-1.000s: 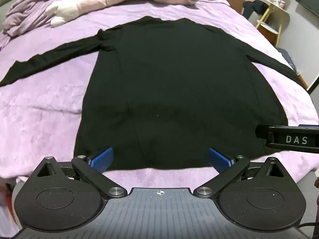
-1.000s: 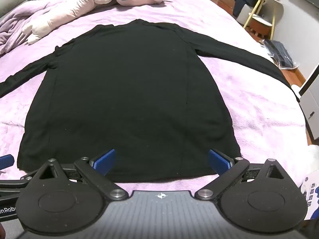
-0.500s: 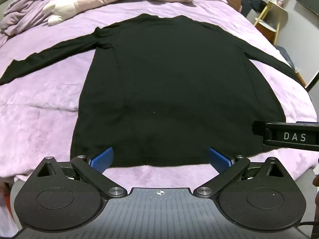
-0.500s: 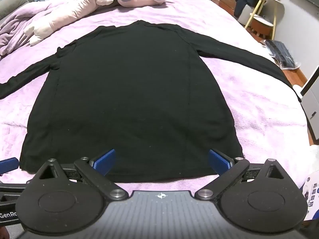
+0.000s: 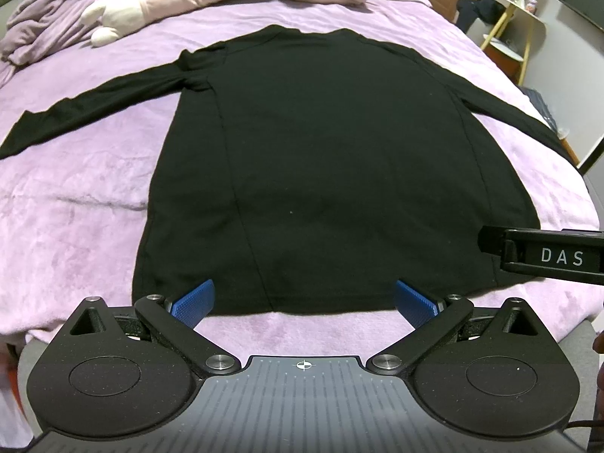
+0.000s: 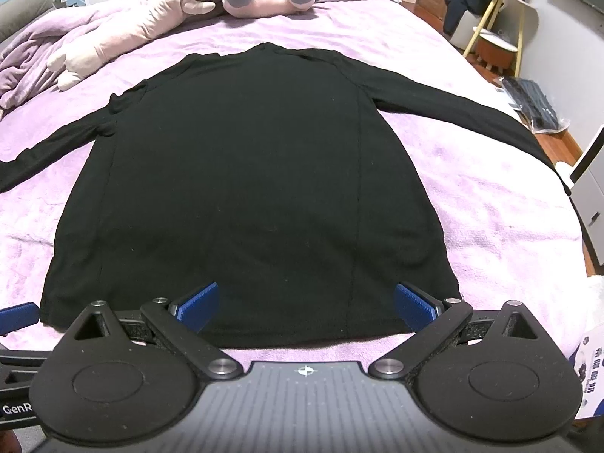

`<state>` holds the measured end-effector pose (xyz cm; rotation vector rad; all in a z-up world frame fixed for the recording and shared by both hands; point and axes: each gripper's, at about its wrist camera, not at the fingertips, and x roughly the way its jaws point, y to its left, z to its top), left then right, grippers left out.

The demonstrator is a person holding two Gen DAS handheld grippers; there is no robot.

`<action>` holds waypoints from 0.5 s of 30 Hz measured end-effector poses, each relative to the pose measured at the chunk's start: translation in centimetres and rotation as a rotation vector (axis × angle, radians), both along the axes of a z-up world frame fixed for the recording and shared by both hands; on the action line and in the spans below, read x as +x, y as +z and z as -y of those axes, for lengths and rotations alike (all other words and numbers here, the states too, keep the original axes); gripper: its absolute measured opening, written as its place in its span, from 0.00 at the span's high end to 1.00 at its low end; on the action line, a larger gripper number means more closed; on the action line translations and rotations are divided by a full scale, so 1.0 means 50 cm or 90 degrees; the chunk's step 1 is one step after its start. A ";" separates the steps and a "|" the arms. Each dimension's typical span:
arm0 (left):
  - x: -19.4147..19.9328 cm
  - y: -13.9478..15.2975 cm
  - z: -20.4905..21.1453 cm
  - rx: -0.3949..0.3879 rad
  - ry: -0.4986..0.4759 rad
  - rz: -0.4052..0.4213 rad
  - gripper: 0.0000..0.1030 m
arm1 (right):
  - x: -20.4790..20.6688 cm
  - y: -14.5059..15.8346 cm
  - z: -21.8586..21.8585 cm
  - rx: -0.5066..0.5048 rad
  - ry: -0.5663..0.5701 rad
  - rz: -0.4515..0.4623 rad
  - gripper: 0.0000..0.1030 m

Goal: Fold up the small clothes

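On the purple bed (image 5: 75, 196), black shirt (image 5: 332, 173) flat; left gripper (image 5: 302, 302) and right gripper (image 6: 305, 304) spread wide, empty: risk pinching bedding along with hem.

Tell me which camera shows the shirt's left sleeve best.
The left wrist view: the black shirt's left sleeve runs unbroken from shoulder to cuff across the purple blanket. In the right wrist view, that sleeve is foreshortened and its cuff leaves the frame.
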<state>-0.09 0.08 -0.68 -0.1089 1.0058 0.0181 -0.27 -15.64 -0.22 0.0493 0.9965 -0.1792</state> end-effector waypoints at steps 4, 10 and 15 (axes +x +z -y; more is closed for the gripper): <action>-0.001 -0.001 0.000 -0.003 0.002 -0.003 0.00 | -0.001 0.001 -0.001 0.000 0.000 0.001 0.04; 0.001 -0.001 0.000 -0.004 0.002 -0.004 0.00 | -0.002 0.001 0.001 0.001 0.000 0.001 0.04; 0.001 -0.003 0.001 -0.005 0.003 -0.007 0.00 | -0.001 0.001 0.000 0.000 0.002 -0.001 0.04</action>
